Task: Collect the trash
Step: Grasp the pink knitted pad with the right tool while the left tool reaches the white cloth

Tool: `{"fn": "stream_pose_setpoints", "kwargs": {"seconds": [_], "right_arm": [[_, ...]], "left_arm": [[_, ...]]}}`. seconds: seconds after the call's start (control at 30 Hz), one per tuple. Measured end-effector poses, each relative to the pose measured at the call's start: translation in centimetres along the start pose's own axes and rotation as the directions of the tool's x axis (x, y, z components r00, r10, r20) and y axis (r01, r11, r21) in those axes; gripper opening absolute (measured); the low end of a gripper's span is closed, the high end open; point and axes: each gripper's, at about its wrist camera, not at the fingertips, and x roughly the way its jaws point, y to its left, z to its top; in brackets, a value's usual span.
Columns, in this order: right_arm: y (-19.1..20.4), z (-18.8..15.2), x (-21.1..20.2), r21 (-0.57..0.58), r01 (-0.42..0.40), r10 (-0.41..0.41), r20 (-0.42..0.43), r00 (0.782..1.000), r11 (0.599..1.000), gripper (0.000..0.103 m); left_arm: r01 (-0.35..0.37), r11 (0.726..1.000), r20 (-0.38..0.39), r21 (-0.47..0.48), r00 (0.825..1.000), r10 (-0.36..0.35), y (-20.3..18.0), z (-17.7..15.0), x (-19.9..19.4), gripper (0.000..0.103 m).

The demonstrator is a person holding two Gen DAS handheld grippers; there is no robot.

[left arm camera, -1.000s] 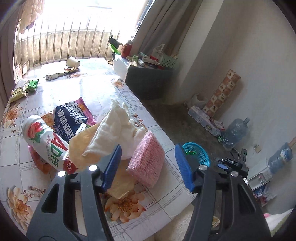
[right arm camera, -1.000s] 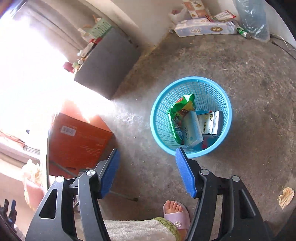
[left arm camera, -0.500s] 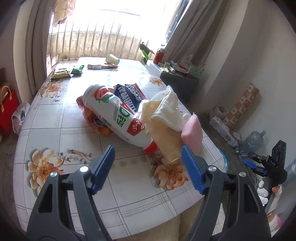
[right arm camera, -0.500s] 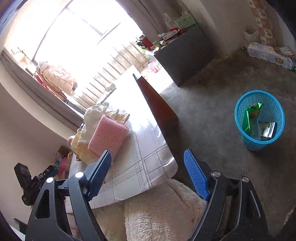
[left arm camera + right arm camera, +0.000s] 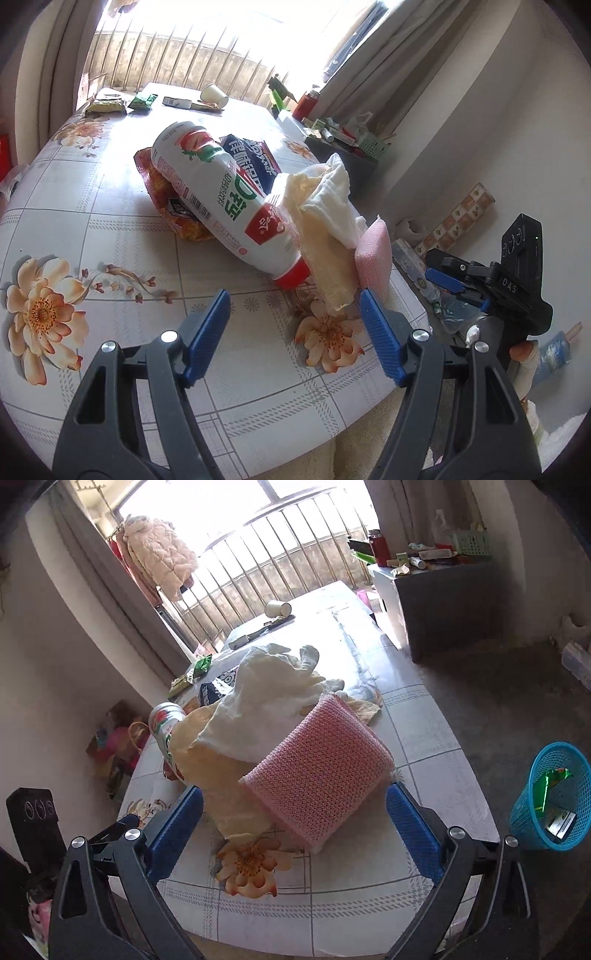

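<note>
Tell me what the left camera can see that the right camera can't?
Only the left wrist view shows the whole white bottle with its red cap, and the orange snack bag under it. Only the right wrist view shows the blue trash basket on the floor, and a puffy jacket hanging by the window. Both show the pink sponge, the white cloth, the paper cup and the flowered table.

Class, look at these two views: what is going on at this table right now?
A person is clearing trash with a claw in each hand. The right claw, jaws just opened wide, faces the pink sponge without gripping it. The left claw hovers open near the bottle. The blue basket on the floor already holds some wrappers.
</note>
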Motion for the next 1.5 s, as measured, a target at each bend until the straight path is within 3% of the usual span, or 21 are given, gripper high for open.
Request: {"fn": "stream_pose_setpoints", "kwargs": {"seconds": [0.1, 0.23, 0.37, 0.43, 0.6, 0.8, 1.03, 1.1, 1.23, 1.33, 1.4, 1.5], "right_arm": [[-3.4, -0.1, 2.3, 0.244, -0.104, 0.123, -0.066, 0.99, 0.964, 0.096], [-6.4, -0.9, 4.5, 0.448, -0.178, 0.232, -0.07, 0.97, 0.876, 0.092], [-7.7, -1.9, 5.6, 0.522, -0.175, 0.248, -0.073, 0.966, 0.835, 0.076], [-7.7, -2.1, 5.8, 0.523, -0.186, 0.256, -0.065, 0.964, 0.832, 0.074], [-8.0, -2.3, 5.7, 0.538, -0.238, 0.312, -0.05, 0.949, 0.809, 0.066], [-8.5, -3.2, 3.2, 0.512, -0.239, 0.303, -0.044, 0.952, 0.825, 0.065], [-8.6, -5.0, -0.9, 0.401, -0.066, 0.115, -0.101, 0.988, 0.914, 0.065], [-8.9, -5.2, -1.6, 0.37, -0.022, 0.066, -0.105, 0.992, 0.929, 0.065], [-8.4, -5.2, -2.1, 0.312, 0.028, 0.003, -0.097, 0.995, 0.95, 0.076], [-7.2, -5.0, -1.9, 0.245, 0.08, -0.058, -0.096, 0.994, 0.966, 0.084], [-6.1, -4.8, -1.2, 0.194, 0.106, -0.088, -0.101, 0.991, 0.975, 0.084], [-4.8, -4.6, -0.4, 0.12, 0.159, -0.147, -0.101, 0.984, 0.98, 0.085]], "left_arm": [[0.118, 0.993, 0.002, 0.018, 0.993, -0.118, -1.4, 1.4, 1.2, 0.055], [0.173, 0.983, -0.033, 0.057, 0.985, -0.172, -3.9, 3.4, 4.6, 0.042], [0.13, 0.986, -0.102, 0.104, 0.988, -0.119, -6.4, 4.5, 9.0, 0.029], [0.088, 0.987, -0.136, 0.135, 0.988, -0.069, -7.5, 4.4, 10.9, 0.025], [0.091, 0.986, -0.205, 0.139, 0.977, -0.061, -9.0, 3.3, 12.8, 0.023], [0.165, 0.981, -0.255, 0.105, 0.958, -0.133, -9.6, 1.5, 12.1, 0.023], [0.29, 0.953, -0.384, 0.092, 0.893, -0.235, -11.9, -2.7, 12.1, 0.022], [0.273, 0.954, -0.39, 0.124, 0.897, -0.206, -12.1, -3.3, 11.9, 0.026], [0.166, 0.96, -0.24, 0.224, 0.964, -0.111, -11.3, -0.7, 9.7, 0.04], [0.031, 0.95, -0.115, 0.31, 0.993, 0.005, -10.9, 2.3, 8.6, 0.056], [-0.08, 0.923, -0.057, 0.377, 0.992, 0.11, -10.9, 4.0, 9.1, 0.061], [-0.197, 0.864, -0.028, 0.463, 0.971, 0.237, -11.3, 5.9, 11.3, 0.061]]}}
